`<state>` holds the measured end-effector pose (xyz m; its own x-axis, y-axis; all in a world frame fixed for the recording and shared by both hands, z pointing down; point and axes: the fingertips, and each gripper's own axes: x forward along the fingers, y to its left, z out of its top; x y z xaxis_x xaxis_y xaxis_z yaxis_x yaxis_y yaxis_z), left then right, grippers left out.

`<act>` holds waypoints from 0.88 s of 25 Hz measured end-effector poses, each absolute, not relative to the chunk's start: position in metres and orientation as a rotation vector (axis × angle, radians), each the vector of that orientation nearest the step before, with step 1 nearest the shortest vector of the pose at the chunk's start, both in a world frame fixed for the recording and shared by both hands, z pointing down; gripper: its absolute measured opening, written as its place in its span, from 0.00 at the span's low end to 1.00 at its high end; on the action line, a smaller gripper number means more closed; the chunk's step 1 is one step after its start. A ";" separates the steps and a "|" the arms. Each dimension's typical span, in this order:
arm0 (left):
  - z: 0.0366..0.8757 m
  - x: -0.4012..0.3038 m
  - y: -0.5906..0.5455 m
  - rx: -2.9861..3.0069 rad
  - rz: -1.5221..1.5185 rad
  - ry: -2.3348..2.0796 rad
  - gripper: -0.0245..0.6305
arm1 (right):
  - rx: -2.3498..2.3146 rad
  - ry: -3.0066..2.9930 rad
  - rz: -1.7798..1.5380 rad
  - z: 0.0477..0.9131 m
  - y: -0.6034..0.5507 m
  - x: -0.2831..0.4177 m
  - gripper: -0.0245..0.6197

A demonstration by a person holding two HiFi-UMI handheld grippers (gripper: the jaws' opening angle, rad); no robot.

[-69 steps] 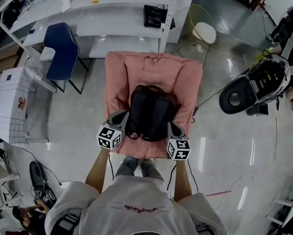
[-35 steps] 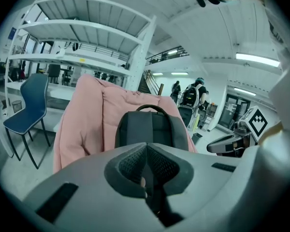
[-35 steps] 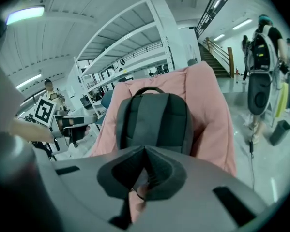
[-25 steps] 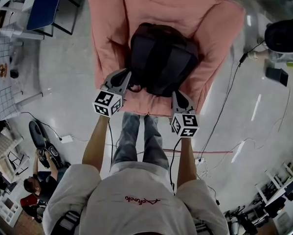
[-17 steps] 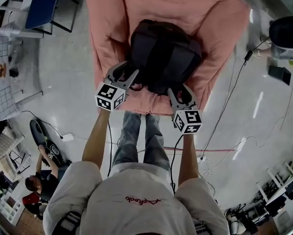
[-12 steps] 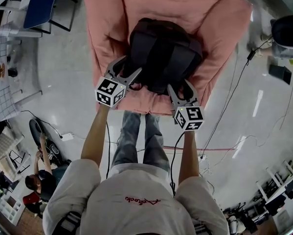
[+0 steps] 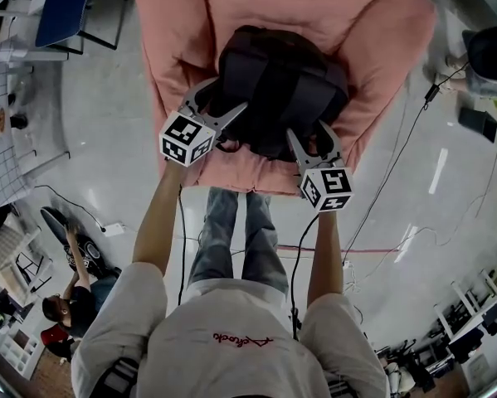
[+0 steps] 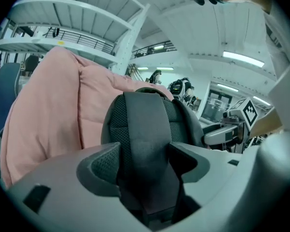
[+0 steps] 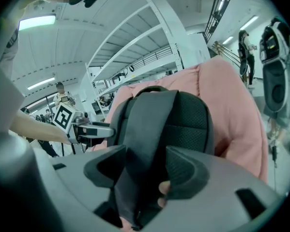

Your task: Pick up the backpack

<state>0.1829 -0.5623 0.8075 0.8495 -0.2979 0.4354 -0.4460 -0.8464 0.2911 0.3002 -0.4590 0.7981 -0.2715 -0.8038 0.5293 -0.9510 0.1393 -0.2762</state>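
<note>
A black backpack [image 7: 277,85] leans upright on a pink armchair [image 7: 182,31], its padded back and straps facing me. My left gripper [image 7: 218,106] is at its lower left corner. In the left gripper view the left gripper [image 8: 144,161] has just been opening, and a shoulder strap [image 8: 145,129] runs between its spread jaws with gaps on both sides. My right gripper [image 7: 313,137] is at the lower right corner. There too the right gripper [image 9: 145,173] has just been opening, with the other strap [image 9: 140,134] loose between its jaws.
A blue chair [image 7: 61,7] and a white gridded table [image 7: 3,148] stand at the left. A black round machine [image 7: 490,52] sits at the right, with cables [image 7: 381,214] across the glossy floor. A person [image 7: 70,301] crouches at the lower left. The armchair's arms flank the backpack.
Both grippers went from shut to wide open and slid forward toward the backpack's lower corners. A strap now lies between each pair of jaws.
</note>
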 end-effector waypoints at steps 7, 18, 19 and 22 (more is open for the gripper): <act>0.801 0.193 -0.558 2.689 0.541 -0.504 0.48 | 1.678 -2.188 0.813 0.796 -0.461 0.303 0.43; 0.766 0.210 -0.549 2.745 0.381 -0.333 0.39 | 1.471 -2.388 0.810 0.777 -0.468 0.278 0.40; 0.762 0.212 -0.549 2.743 0.359 -0.329 0.39 | 1.457 -2.417 0.818 0.772 -0.470 0.276 0.40; 0.740 0.222 -0.553 2.788 0.298 -0.311 0.39 | 1.420 -2.516 0.831 0.753 -0.478 0.277 0.38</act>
<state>0.2222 -0.5526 0.7397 0.9547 -0.1788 0.2380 -0.2453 -0.9254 0.2890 0.2767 -0.4776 0.7531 -0.5468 -0.7497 0.3727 -0.8242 0.4037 -0.3971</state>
